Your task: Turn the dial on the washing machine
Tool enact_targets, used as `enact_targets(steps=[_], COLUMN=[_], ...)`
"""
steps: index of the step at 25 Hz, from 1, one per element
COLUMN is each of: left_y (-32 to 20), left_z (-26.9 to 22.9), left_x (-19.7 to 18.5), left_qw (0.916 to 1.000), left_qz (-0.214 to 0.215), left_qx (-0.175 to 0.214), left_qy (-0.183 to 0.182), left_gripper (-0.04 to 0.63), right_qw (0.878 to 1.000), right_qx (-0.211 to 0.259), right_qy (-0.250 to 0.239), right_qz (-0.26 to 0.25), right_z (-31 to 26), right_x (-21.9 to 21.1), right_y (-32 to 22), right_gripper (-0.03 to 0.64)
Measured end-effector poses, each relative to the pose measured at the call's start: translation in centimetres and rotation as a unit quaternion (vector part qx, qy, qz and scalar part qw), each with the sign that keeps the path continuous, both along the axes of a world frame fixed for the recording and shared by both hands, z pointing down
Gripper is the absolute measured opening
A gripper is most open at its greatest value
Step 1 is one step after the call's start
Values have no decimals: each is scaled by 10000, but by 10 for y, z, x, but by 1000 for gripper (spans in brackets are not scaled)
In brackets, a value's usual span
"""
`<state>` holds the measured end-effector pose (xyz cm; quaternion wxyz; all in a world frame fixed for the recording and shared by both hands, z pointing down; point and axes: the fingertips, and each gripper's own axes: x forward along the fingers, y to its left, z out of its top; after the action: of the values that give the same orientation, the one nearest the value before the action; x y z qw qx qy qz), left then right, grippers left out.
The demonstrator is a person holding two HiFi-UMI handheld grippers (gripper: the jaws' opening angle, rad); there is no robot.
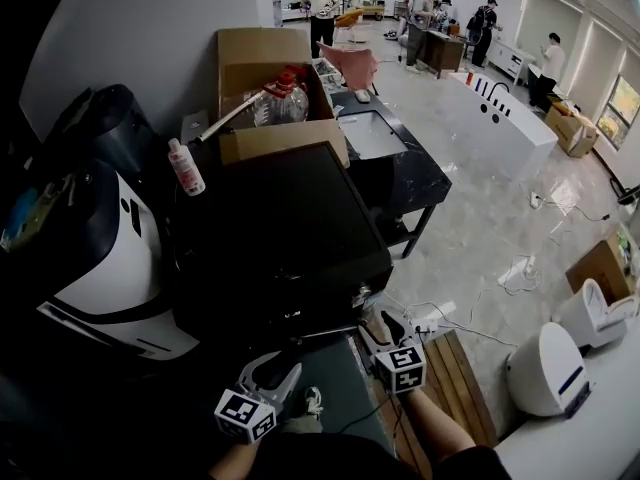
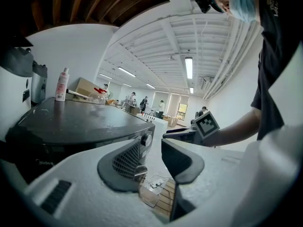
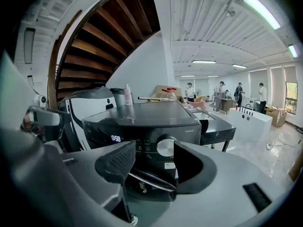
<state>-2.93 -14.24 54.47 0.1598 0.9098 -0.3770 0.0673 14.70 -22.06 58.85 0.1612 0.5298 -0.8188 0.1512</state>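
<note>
Left tongs [image 2: 151,162] and right tongs [image 3: 154,162], both spread and empty, near one washing machine [image 1: 280,228] with one dial [image 3: 165,146]; open floor [image 1: 470,238] alongside.

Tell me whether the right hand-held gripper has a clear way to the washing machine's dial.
Probably yes. The right hand-held gripper faces the washing machine with jaws apart, and the silver dial shows between them, with nothing in front of it.

Long white ceiling strip lights [image 2: 188,67] brighten the hall; the glossy black washing machine [image 1: 270,238] stays dim; fisheye corners go black.
</note>
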Motion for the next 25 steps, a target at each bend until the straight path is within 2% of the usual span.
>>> enact_targets(steps=[10,18,25], left_y=[-19,-26,-28], left_z=[10,16,19], left_x=[-17,-32,-39], left_qw=[9997,9991,9985], left_qz=[-217,-381,-467], left_qx=[-113,-180,-252], left_qy=[-36,-95,-102], left_gripper=[137,137,137], right_qw=[9965,9901,9910], right_qx=[-47,-189,-326], right_qy=[703,1164,1139], right_qz=[-442,-763,-623], right_z=[27,47,58], right_x=[-17,-27,-25], right_y=[-51,-70,-78], right_gripper=[323,351,367])
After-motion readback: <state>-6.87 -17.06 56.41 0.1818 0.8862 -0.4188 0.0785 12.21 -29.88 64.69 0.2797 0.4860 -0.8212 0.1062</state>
